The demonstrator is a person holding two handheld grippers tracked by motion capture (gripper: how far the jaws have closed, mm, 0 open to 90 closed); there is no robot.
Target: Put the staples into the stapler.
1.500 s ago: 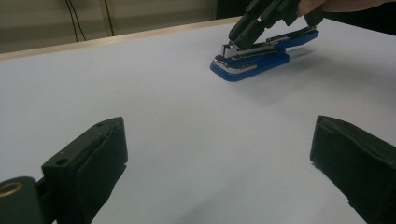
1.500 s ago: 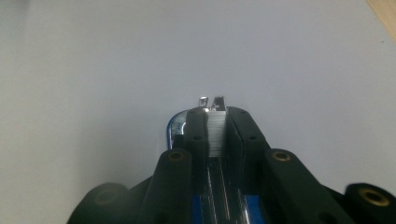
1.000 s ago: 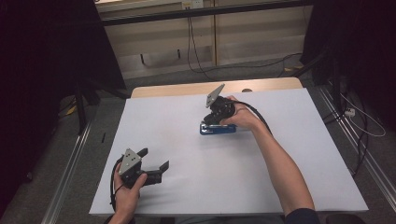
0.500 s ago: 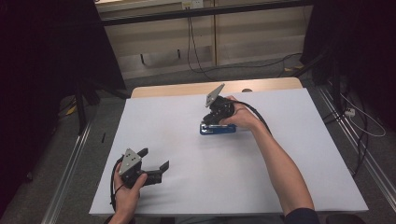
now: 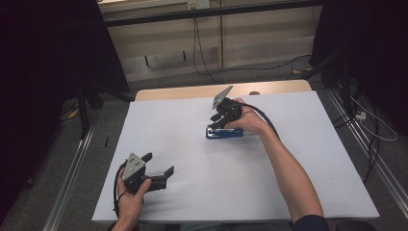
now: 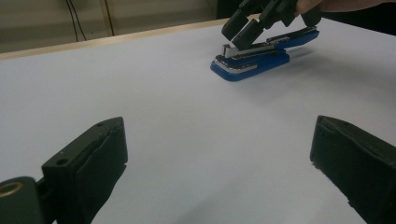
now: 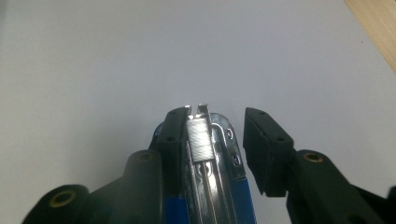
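Observation:
A blue stapler (image 5: 230, 134) lies on the white table (image 5: 288, 202), right of its middle. Its top is lifted, and a strip of staples (image 7: 200, 140) shows in the metal channel. My right gripper (image 5: 217, 122) points down over the stapler's (image 7: 219, 135) front end with the jaws on either side of it. They have just been opening: the left pad lies against the stapler, the right pad stands apart. My left gripper (image 5: 159, 162) rests low near the front left, open and empty. Along its wide jaws (image 6: 219, 140) I see the stapler (image 6: 252, 63) and the right gripper (image 6: 245, 28).
A strip of bare wood (image 5: 192, 91) runs along the table's far edge. Metal rails (image 5: 72, 168) flank the table on the floor, and cables (image 5: 375, 130) trail at the right. Dark drapes (image 5: 48, 72) hang at both sides.

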